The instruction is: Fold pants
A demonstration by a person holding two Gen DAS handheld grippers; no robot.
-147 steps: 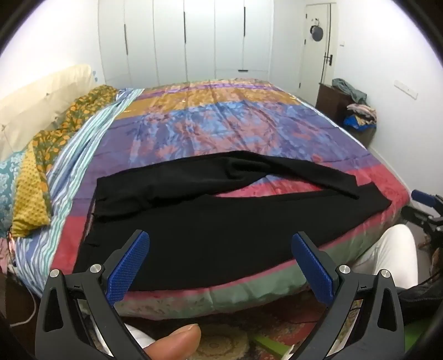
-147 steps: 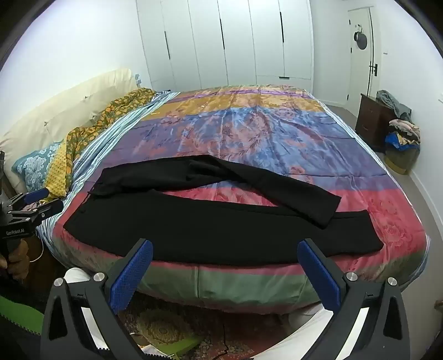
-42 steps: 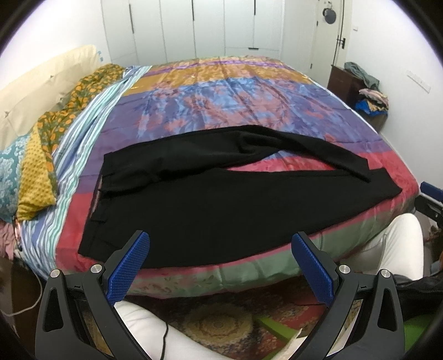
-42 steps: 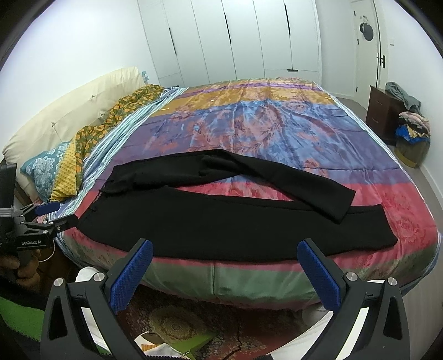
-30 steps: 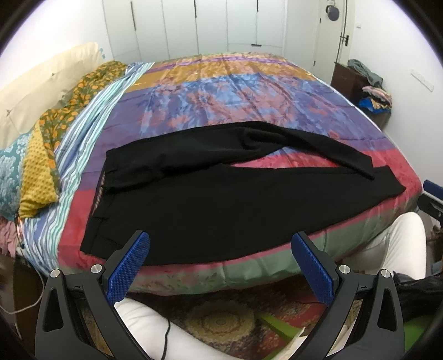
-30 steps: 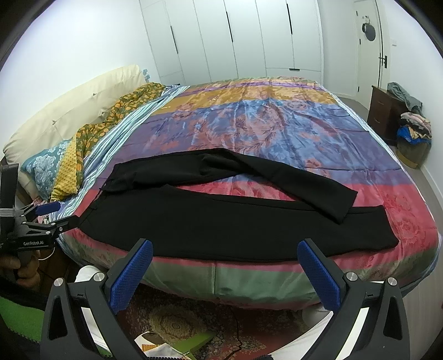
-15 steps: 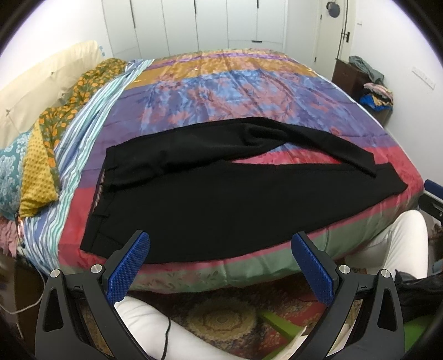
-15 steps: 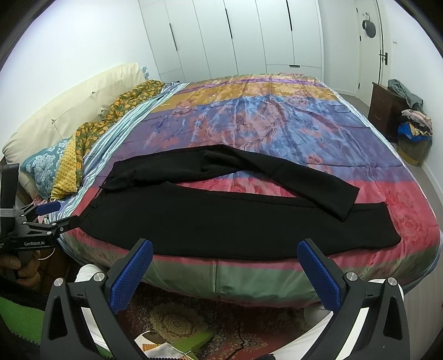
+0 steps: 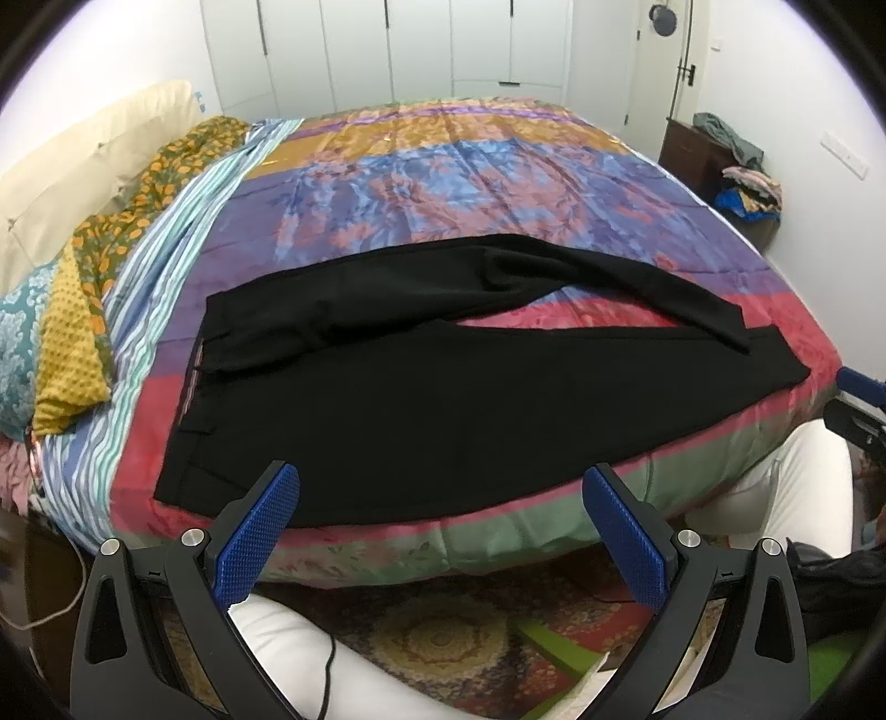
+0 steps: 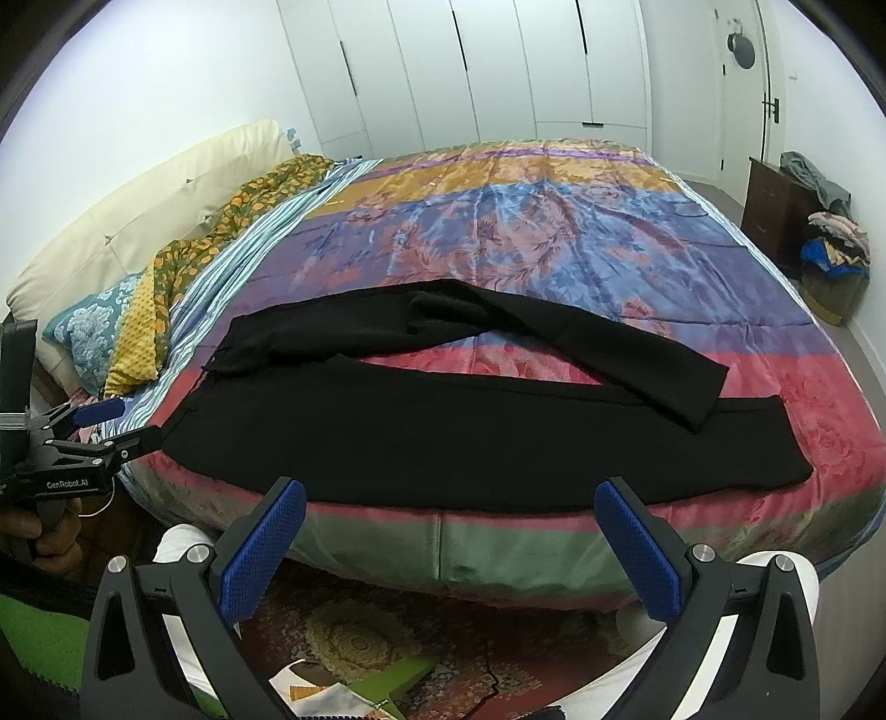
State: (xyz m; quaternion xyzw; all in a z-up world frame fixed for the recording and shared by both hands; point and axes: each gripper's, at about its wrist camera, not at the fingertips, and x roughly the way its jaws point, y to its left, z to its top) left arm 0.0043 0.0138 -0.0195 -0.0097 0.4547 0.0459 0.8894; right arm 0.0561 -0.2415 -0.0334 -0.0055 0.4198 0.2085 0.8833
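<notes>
Black pants point(image 9: 421, 399) point(image 10: 470, 437) lie spread flat along the near edge of a bed with a colourful bedspread point(image 9: 470, 183) point(image 10: 526, 238). The waistband is at the left, the two legs run to the right, and the far leg crosses over the near one at its cuff. My left gripper point(image 9: 443, 482) is open, held in the air just short of the bed's edge near the waist end. My right gripper point(image 10: 451, 498) is open too, facing the middle of the near leg. Neither touches the cloth.
Pillows point(image 9: 61, 332) and a cream headboard point(image 10: 138, 221) line the bed's left side. A dark dresser with piled clothes point(image 10: 808, 221) stands at the right wall. White wardrobes point(image 9: 443, 50) fill the back. A patterned rug point(image 10: 443, 626) and the person's white-clad legs point(image 9: 775, 498) are below.
Both grippers have drifted a little closer to the bed, so the pants fill slightly more of each view. Both stay open and the pants have not moved.
</notes>
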